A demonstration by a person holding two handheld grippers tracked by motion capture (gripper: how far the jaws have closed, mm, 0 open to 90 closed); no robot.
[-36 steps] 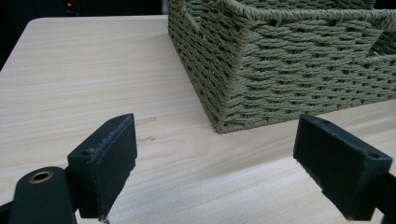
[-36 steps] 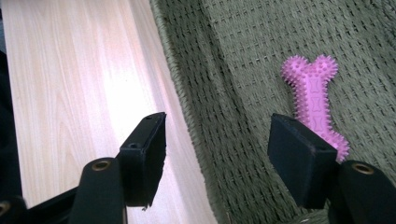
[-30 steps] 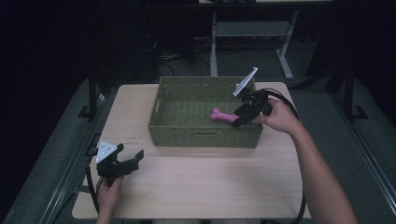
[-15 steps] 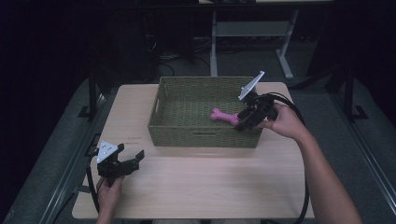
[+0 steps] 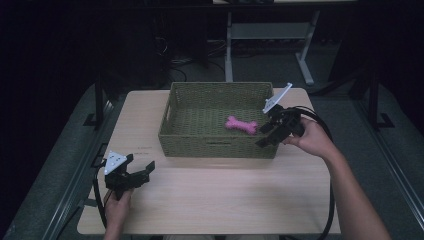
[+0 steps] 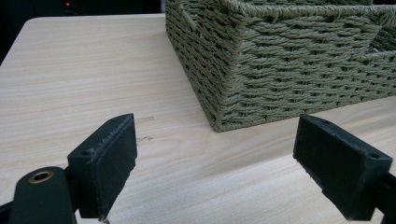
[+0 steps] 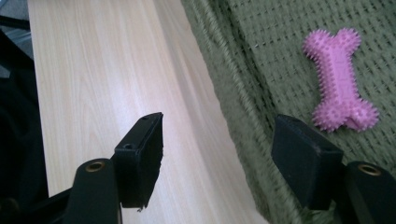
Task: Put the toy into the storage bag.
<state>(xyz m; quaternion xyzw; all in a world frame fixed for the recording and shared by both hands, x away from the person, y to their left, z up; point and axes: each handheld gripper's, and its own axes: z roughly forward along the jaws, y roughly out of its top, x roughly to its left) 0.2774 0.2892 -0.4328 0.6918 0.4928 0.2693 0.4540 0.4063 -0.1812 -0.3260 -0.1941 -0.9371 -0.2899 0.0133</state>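
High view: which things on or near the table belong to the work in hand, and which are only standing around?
Belong to the work:
- pink bone toy, lying in the basket
- woven basket
- right gripper, open at the basket's corner

Standing around:
- left gripper, open, apart from the basket
- white frame behind the table

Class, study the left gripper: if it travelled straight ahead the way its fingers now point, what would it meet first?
Most likely the near corner of the woven basket. The left gripper is open, with bare table between it and the basket. Depth is hard to judge, so it might just skim that corner.
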